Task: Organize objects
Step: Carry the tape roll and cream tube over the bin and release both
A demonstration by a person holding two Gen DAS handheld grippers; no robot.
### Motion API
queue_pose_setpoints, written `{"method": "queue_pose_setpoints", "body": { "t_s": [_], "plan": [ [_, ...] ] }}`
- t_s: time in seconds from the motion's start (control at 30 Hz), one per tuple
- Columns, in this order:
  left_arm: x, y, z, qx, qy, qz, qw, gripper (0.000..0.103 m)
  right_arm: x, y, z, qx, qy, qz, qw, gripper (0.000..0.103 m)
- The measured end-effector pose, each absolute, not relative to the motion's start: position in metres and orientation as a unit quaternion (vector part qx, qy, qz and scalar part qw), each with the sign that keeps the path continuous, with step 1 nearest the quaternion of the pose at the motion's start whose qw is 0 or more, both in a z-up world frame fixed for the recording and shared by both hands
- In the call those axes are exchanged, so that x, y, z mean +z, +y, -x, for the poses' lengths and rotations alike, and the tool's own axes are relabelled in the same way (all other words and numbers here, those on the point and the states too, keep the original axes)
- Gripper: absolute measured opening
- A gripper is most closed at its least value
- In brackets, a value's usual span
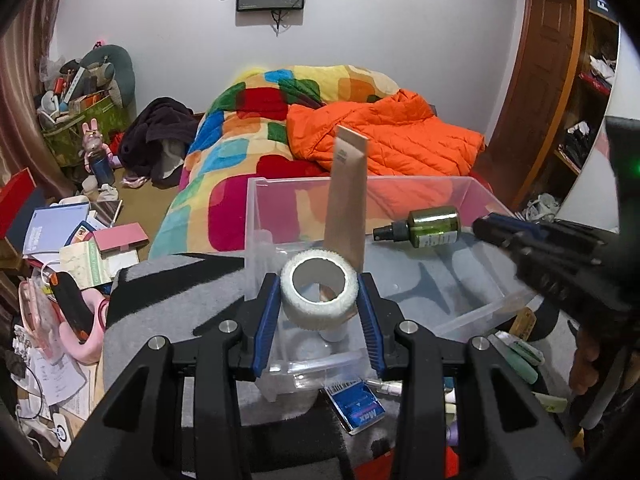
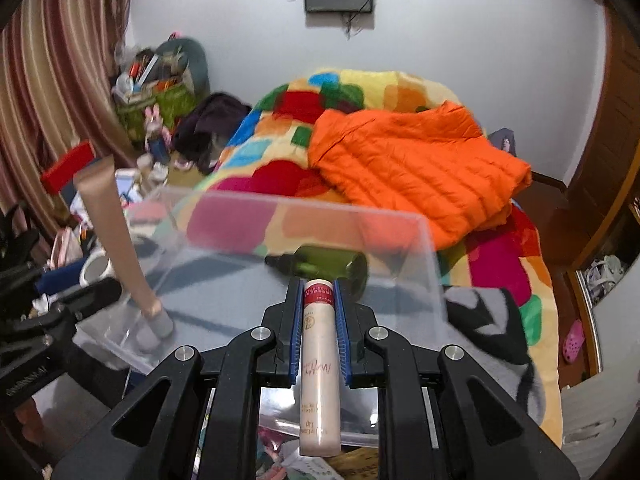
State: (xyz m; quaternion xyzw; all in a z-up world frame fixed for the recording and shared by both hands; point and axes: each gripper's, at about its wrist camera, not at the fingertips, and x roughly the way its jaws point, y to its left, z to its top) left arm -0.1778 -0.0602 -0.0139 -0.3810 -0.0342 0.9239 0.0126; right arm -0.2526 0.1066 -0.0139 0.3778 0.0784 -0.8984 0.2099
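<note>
My left gripper [image 1: 319, 298] is shut on a white tape roll [image 1: 319, 289] and holds it over the near left corner of a clear plastic bin [image 1: 460, 188]. In the bin a tan tube [image 1: 347, 200] stands on its cap and a green spray bottle [image 1: 424, 227] lies on its side. My right gripper [image 2: 319, 286] is shut on a cream tube with a red cap [image 2: 319, 360], held over the bin's near edge [image 2: 304, 208]. The green bottle [image 2: 328, 266] lies just ahead of it and the tan tube [image 2: 116, 240] is at the left. The right gripper also shows in the left wrist view [image 1: 492, 228].
The bin sits on a grey and black blanket [image 1: 176, 292] on a bed with a colourful quilt [image 1: 240, 152] and an orange jacket [image 1: 392, 136]. Small items, including a blue packet [image 1: 356, 404], lie in front of the bin. Books and clutter [image 1: 80, 248] cover the floor at left.
</note>
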Motion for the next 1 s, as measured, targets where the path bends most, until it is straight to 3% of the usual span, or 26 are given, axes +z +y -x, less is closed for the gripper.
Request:
{"method": "queue_pose_setpoints", "body": {
  "t_s": [0.17, 0.33, 0.5, 0.63, 1.0],
  "plan": [
    [-0.011, -0.059, 0.172, 0.922, -0.049, 0.384, 0.030, 0.051, -0.020, 0.098, 0.247, -0.883, 0.090, -0.395, 0.236, 0.014],
    [-0.003, -0.054, 0.157, 0.925, -0.051, 0.375, 0.039, 0.058, -0.011, 0.097, 0.233, -0.882, 0.095, -0.387, 0.253, 0.036],
    [0.005, -0.041, 0.134, 0.930, -0.037, 0.364, 0.042, 0.074, 0.004, 0.111, 0.217, -0.888, 0.084, -0.370, 0.261, 0.038],
    [0.001, -0.032, 0.115, 0.927, -0.034, 0.370, 0.047, 0.088, 0.012, 0.130, 0.203, -0.895, 0.077, -0.359, 0.252, 0.046],
    [-0.043, -0.013, 0.087, 0.896, -0.062, 0.437, 0.052, 0.090, -0.005, 0.184, 0.164, -0.904, 0.073, -0.363, 0.214, 0.056]
  ]
}}
